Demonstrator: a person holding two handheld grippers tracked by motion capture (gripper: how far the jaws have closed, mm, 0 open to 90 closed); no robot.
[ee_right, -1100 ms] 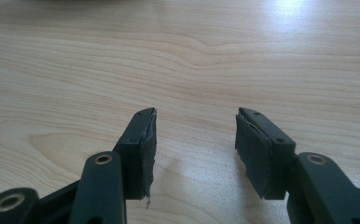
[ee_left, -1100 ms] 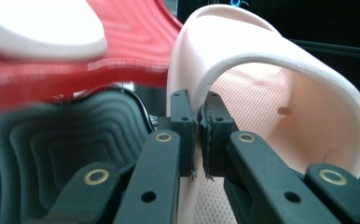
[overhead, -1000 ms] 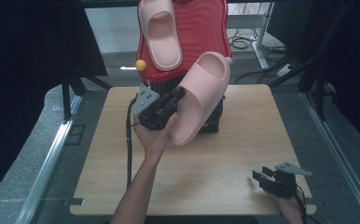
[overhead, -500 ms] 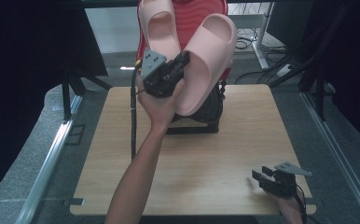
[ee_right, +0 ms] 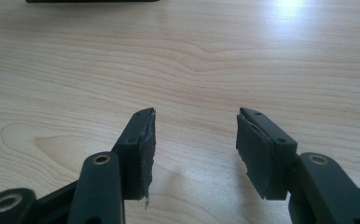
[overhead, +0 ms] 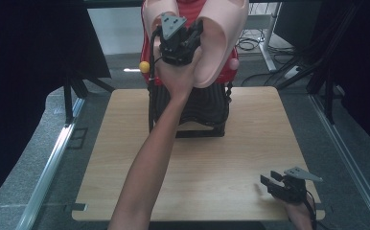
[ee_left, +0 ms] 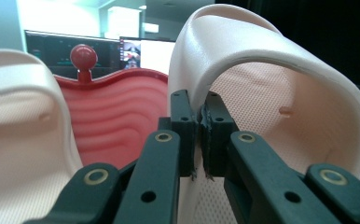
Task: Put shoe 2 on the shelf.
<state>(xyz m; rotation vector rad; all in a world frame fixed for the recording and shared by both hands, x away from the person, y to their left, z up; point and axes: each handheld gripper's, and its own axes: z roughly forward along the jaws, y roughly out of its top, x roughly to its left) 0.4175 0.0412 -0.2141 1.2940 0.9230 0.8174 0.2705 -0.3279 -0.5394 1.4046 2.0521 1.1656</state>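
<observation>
My left gripper (overhead: 196, 29) is raised high at the back, shut on the strap edge of a pale pink slipper (overhead: 221, 43). In the left gripper view the jaws (ee_left: 200, 135) pinch the rim of that slipper's strap (ee_left: 262, 60), which arches over them. The held slipper hangs sole-back against a red ribbed rack (overhead: 227, 75). A second pink slipper (overhead: 149, 19) leans on the rack just left of it (ee_left: 19, 130). My right gripper (overhead: 268, 182) rests low at the table's front right, open (ee_right: 194, 144), with nothing between its fingers.
The rack (ee_left: 117, 112) stands on a black base (overhead: 192, 112) at the back middle of the wooden table (overhead: 221, 158). Small yellow (overhead: 144, 66) and pink (overhead: 234, 63) knobs stick out of its sides, and a red knob (ee_left: 84, 56) tops it. Cables lie on the floor behind.
My left hand has lifted the pink slipper up and away, from above the table's middle to the top of the rack. The right gripper has stayed put.
</observation>
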